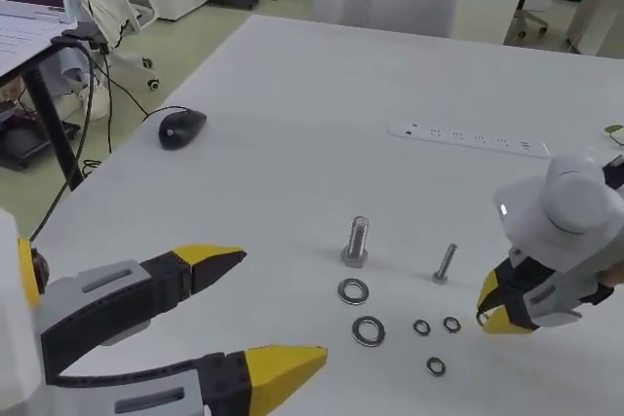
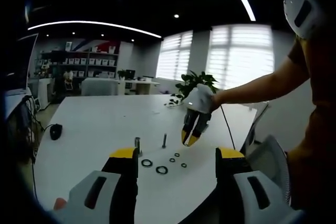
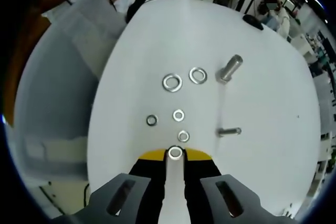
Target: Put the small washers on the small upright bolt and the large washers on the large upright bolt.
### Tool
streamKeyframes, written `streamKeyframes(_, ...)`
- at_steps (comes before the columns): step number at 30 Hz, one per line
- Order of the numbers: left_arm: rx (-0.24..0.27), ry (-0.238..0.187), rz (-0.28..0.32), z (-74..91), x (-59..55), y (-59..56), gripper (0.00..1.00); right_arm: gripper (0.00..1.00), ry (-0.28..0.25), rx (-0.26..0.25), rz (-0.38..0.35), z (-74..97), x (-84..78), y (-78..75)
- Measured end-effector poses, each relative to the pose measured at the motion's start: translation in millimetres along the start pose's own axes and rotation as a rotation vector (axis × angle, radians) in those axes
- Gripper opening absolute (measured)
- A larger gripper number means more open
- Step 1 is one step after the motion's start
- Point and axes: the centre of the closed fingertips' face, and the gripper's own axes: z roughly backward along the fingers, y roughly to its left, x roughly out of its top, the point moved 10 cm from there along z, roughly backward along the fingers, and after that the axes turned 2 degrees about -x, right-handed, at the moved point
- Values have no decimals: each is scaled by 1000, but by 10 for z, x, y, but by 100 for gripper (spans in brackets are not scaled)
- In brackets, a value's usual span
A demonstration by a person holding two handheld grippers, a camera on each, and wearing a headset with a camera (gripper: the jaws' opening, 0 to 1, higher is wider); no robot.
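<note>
Two big washers [image 1: 343, 290] by big bolt [image 1: 357, 241], small washers [image 1: 430, 366] near small bolt [image 1: 445, 263], head view | left gripper view: left gripper [image 2: 177, 153] agape, empty | right gripper view: right gripper [image 3: 175, 156] nipped on a small washer [image 3: 170, 153] lying flat; likely thin, light, slick, so pinch across its rim.

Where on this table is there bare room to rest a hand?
Bare table stretches between the mouse and the power strip, and from the mouse to the large bolt. Crowded: around the small bolt, where washers lie beside the right gripper.
</note>
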Motion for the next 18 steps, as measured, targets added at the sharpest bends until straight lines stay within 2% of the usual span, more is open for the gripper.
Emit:
streamKeyframes(6, -4, -1, -1, -17, 8, 17, 59, 12, 10, -38, 21, 195, 81, -226)
streamKeyframes(11, -5, -5, 0, -40, 22, 44, 59, 12, 11, -72, 46, 335, 220, -451)
streamKeyframes(14, -5, -5, 1, -53, 27, 59, 59, 12, 9, -79, 53, 343, 286, -533)
streamKeyframes(18, -2, -8, 4, -62, 29, 77, 59, 12, 7, -73, 55, 254, 334, -601)
